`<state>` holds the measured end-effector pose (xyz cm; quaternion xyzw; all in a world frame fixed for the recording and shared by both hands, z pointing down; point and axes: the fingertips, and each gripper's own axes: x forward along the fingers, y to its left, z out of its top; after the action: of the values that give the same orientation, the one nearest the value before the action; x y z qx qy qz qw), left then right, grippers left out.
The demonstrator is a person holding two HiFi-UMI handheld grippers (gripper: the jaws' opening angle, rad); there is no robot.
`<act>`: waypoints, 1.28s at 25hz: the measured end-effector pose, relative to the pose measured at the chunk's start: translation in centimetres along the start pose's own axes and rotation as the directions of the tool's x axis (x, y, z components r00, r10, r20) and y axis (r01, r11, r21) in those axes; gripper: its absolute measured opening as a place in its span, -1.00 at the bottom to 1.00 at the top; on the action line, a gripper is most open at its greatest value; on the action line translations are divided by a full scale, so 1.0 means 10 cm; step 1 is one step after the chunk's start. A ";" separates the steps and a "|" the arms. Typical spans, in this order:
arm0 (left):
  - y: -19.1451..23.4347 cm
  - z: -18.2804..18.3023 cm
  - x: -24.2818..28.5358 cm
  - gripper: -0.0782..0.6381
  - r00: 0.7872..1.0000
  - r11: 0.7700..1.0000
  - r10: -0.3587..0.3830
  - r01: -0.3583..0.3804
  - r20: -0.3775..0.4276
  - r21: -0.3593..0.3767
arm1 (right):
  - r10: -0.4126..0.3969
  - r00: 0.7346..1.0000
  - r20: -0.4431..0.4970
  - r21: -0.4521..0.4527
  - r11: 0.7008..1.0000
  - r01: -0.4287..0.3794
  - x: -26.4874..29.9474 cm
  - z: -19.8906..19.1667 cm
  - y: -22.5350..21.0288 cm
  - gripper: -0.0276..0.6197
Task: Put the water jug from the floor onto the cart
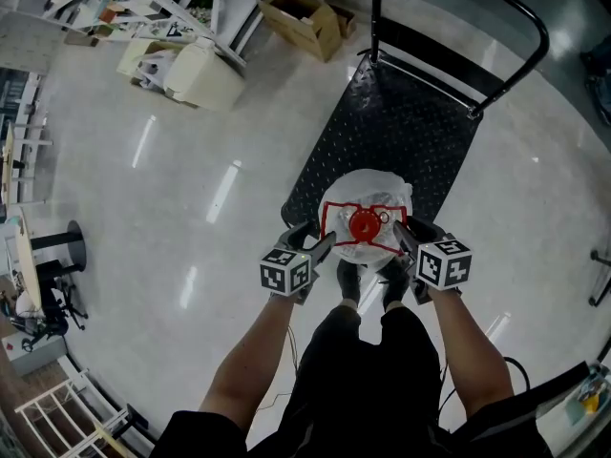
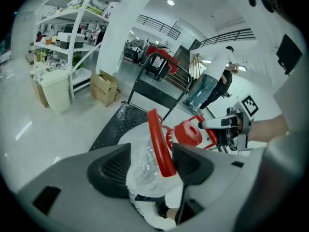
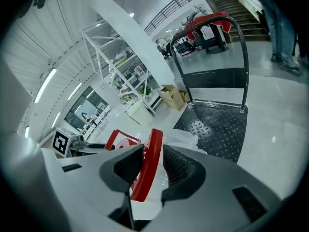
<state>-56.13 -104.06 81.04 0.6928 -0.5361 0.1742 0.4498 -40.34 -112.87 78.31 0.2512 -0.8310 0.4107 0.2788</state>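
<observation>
Red plastic forms the handle point(image 1: 327, 219) and the cap point(image 1: 364, 225) of the water jug point(image 1: 374, 184), which sits at the near end of the cart point(image 1: 401, 132), just below the middle of the head view. I judge it heavy if full. Its clear, crinkled body looks thin and slippery, so the stiff handle is the place to hold it, one side bar for each tool. My left gripper point(image 1: 323, 246) stands spread, with the left bar between its jaws but not squeezed. My right gripper point(image 1: 403, 239) pinches the right bar. I count one jug, one cap, one handle with two side bars, one cart, two grippers, and one open cardboard box point(image 1: 304, 19) at the top of the frame.
</observation>
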 end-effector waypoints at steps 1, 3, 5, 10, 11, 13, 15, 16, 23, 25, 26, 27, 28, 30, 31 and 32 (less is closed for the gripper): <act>0.03 0.02 -0.04 -0.10 1.000 1.000 0.012 -0.012 0.007 0.012 | 0.001 1.000 -0.001 -0.011 1.000 -0.001 -0.01 0.00 0.02 -0.58; 0.08 0.09 -0.12 -0.06 0.999 0.999 0.031 -0.032 0.025 0.041 | -0.003 1.000 0.011 -0.039 0.999 0.003 -0.04 0.05 0.05 -0.57; 0.06 0.18 -0.22 -0.06 0.998 0.997 0.027 -0.031 0.049 0.065 | -0.015 0.999 0.034 -0.052 0.999 0.016 -0.12 0.13 0.05 -0.55; -0.25 0.55 -0.63 -0.06 0.989 0.994 -0.032 0.016 0.146 0.110 | -0.040 0.993 0.113 -0.064 0.997 0.047 -0.51 0.38 0.20 -0.54; -0.37 0.65 -0.74 -0.07 0.984 0.992 -0.052 0.031 0.173 0.120 | -0.046 0.990 0.137 -0.065 0.996 0.055 -0.64 0.45 0.26 -0.54; -0.62 0.95 -0.94 -0.07 0.965 0.986 -0.096 0.058 0.243 0.157 | -0.050 0.978 0.204 -0.079 0.995 0.068 -0.89 0.69 0.39 -0.54; -0.85 1.30 -1.14 -0.07 0.939 0.978 -0.131 0.071 0.318 0.194 | -0.033 0.959 0.282 -0.108 0.992 0.066 -1.15 1.00 0.57 -0.55; -0.98 1.44 -1.26 -0.07 0.926 0.975 -0.147 0.077 0.347 0.208 | -0.020 0.949 0.315 -0.123 0.990 0.062 -1.30 1.12 0.68 -0.55; -2.01 2.16 -2.13 -0.74 0.807 0.911 -0.332 0.141 0.488 0.387 | 0.040 0.854 0.519 -0.188 0.980 0.068 -2.32 1.74 1.43 -0.85; -2.19 2.30 -2.30 -0.78 0.786 0.892 -0.357 0.127 0.504 0.434 | 0.051 0.832 0.552 -0.205 0.976 0.076 -2.54 1.85 1.58 -0.89; -2.26 2.33 -2.37 -0.78 0.781 0.884 -0.368 0.126 0.504 0.450 | 0.051 0.827 0.560 -0.214 0.973 0.085 -2.63 1.87 1.64 -0.90; -2.31 2.34 -2.42 -0.78 0.778 0.880 -0.375 0.127 0.504 0.458 | 0.051 0.823 0.566 -0.225 0.970 0.095 -2.71 1.88 1.70 -0.91; -2.36 2.35 -2.47 -0.78 0.776 0.878 -0.379 0.128 0.505 0.462 | 0.053 0.819 0.571 -0.238 0.966 0.103 -2.78 1.87 1.76 -0.91; -2.48 2.36 -2.57 -0.78 0.767 0.869 -0.394 0.133 0.506 0.476 | 0.056 0.812 0.581 -0.260 0.958 0.120 -2.94 1.86 1.85 -0.91; -2.56 2.35 -2.61 -0.78 0.763 0.860 -0.408 0.137 0.501 0.491 | 0.055 0.808 0.587 -0.267 0.955 0.129 -3.01 1.85 1.89 -0.91; -2.63 2.34 -2.64 -0.78 0.760 0.849 -0.423 0.141 0.493 0.510 | 0.050 0.804 0.592 -0.271 0.952 0.141 -3.09 1.83 1.91 -0.91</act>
<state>-47.71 -107.03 37.90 0.8698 -0.4803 -0.0037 0.1127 -35.19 -111.85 38.01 0.3412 -0.9225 0.1733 0.0505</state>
